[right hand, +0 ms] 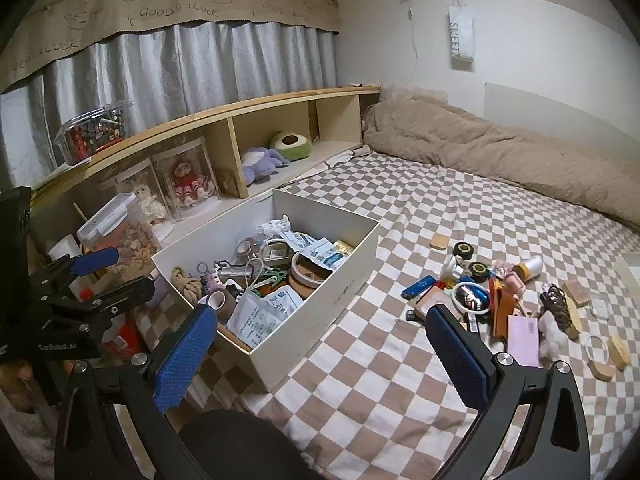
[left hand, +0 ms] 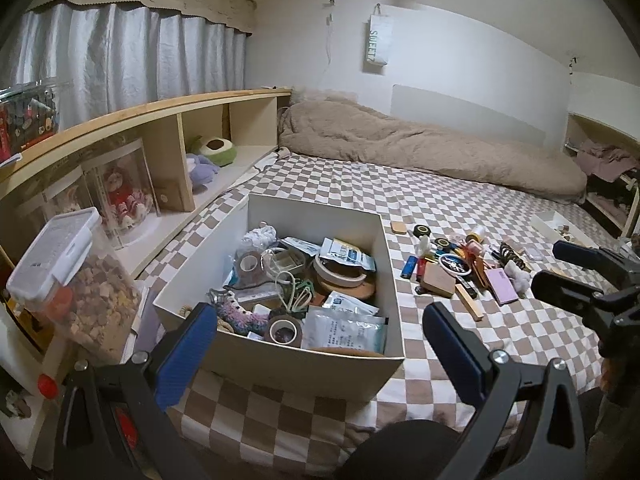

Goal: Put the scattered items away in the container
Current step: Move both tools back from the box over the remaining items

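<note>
An open white box (left hand: 308, 372) sits on the checkered bed, holding tape rolls, sachets, cord and a knitted piece. My left gripper (left hand: 320, 344) hovers open over the box's near edge, nothing between its blue pads. To the right of the box lies a pile of scattered items (left hand: 460, 268): a blue lighter (right hand: 418, 286), black tape rolls (right hand: 464, 249), a round badge (right hand: 472, 298), a pink card (right hand: 524, 340) and a wooden block (right hand: 440, 241). My right gripper (right hand: 320, 354) is open and empty, in front of the bed between the box (right hand: 320, 316) and the pile.
A wooden shelf (left hand: 168, 148) along the left holds plush toys, a doll in a clear case and a lidded food container (left hand: 72, 276). A beige duvet (left hand: 420, 148) lies at the back. Wooden discs (right hand: 604, 364) and a small white tray (left hand: 552, 224) lie at the right.
</note>
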Tool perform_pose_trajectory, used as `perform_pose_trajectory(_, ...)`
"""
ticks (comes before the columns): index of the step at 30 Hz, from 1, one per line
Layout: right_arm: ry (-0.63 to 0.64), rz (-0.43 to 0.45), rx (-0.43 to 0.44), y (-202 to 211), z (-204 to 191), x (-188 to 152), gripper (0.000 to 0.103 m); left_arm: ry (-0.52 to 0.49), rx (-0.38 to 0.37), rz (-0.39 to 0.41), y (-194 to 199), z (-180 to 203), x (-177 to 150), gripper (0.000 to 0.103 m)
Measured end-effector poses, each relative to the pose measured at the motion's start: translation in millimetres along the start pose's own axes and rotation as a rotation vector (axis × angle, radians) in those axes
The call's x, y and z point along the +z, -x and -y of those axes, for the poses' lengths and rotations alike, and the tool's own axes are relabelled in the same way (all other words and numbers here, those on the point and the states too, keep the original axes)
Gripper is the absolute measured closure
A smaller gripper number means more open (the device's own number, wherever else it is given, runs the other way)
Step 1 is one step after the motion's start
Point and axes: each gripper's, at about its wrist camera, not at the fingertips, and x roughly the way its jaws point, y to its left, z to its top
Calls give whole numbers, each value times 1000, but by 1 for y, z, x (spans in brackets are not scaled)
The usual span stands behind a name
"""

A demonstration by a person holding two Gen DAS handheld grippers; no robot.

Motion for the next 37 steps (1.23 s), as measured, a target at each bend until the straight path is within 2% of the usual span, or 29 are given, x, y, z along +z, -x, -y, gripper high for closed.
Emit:
perform_pose_trajectory(11,8,20,-35,18,2,-8,0,-5,2,7,13,4,-6,0)
perform_pose_trajectory(37,20,18,-21,23,-6,-14,0,-9,-10,15,23,8,-12,0)
